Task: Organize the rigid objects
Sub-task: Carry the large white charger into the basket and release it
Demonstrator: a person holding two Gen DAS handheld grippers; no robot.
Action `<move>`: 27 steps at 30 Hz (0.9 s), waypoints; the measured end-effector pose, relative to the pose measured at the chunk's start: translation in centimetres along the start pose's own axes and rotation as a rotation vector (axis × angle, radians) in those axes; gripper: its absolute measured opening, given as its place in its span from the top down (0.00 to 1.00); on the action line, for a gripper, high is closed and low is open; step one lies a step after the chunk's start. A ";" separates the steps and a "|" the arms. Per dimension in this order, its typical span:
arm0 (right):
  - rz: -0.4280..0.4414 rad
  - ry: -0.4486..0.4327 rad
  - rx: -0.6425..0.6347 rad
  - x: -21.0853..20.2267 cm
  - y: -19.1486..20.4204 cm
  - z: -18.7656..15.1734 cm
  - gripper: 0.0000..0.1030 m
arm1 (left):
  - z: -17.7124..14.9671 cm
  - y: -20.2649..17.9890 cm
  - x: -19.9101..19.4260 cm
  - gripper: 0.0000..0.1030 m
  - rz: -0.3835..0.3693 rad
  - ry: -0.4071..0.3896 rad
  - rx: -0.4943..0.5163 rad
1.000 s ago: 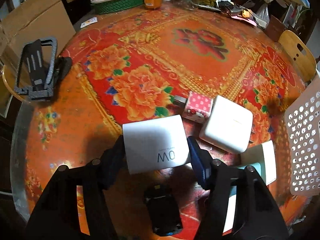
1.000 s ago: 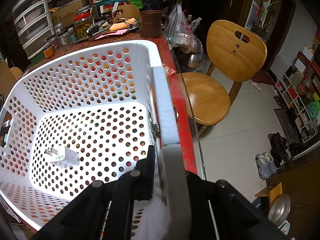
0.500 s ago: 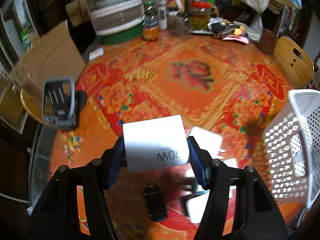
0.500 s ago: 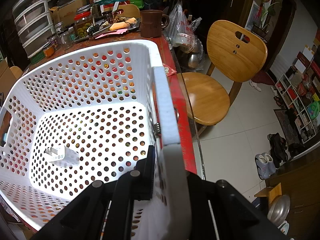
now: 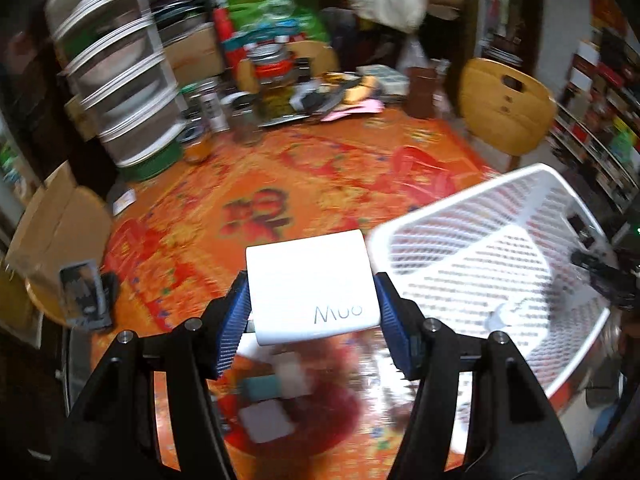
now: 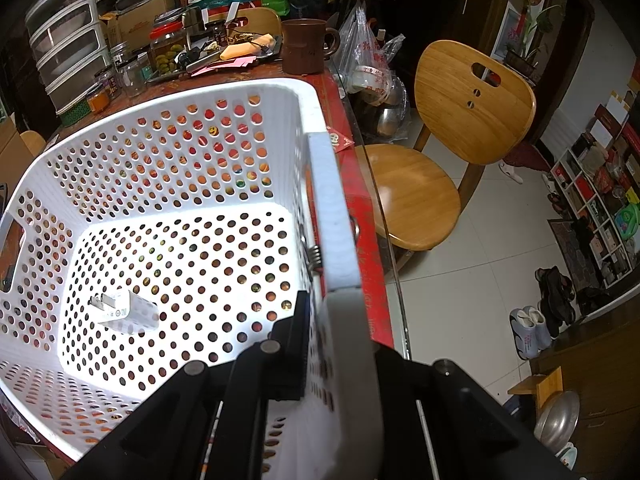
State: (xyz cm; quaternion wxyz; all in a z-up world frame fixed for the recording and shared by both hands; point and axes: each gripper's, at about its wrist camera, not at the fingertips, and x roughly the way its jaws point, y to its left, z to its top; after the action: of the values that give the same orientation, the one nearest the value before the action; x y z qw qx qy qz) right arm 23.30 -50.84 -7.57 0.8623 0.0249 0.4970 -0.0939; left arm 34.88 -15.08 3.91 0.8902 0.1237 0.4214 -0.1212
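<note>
Between the blue ribbed pads of the left gripper [image 5: 312, 316], seen from the left wrist camera, sits a white square charger block with grey lettering [image 5: 311, 286], clamped on both sides and held in the air above the round table with the red and orange flowered cloth [image 5: 256, 184]. To its right stands the white perforated plastic basket [image 5: 472, 208], its near rim just beside the charger. Below the held block, blurred on the cloth, lie another white square block [image 5: 266, 420] and a small teal piece [image 5: 262, 386]. A grey phone stand [image 5: 82, 294] rests near the table's left edge; clear stacked drawers [image 5: 116, 80] and jars stand at the far side, and a wooden chair [image 5: 506, 108] stands beyond the table

From the right wrist camera, the right gripper [image 6: 320, 344] is closed on the basket's right-hand wall, its black fingers pinching the wall just below the rim. Inside, on the basket floor toward the left, lies a small white plug adapter with two metal prongs [image 6: 124, 310]. A brown mug [image 6: 306, 46] stands on the table behind the basket
</note>
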 end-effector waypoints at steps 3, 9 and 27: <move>-0.001 0.000 -0.001 0.0 0.0 0.0 0.92 | 0.6 -4.0 0.6 0.44 -0.026 0.023 0.063; -0.001 0.001 -0.001 0.0 0.0 0.0 0.92 | 1.4 -10.2 3.2 0.44 -0.073 0.091 0.132; 0.000 0.004 -0.004 0.1 0.0 -0.2 0.92 | 0.2 -18.2 10.5 0.46 -0.041 0.232 0.276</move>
State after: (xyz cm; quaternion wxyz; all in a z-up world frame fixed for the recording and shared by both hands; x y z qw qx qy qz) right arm 23.20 -50.79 -7.73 0.8615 0.0235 0.4987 -0.0927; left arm 35.60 -33.43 -6.33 0.8076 0.2491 0.5031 -0.1807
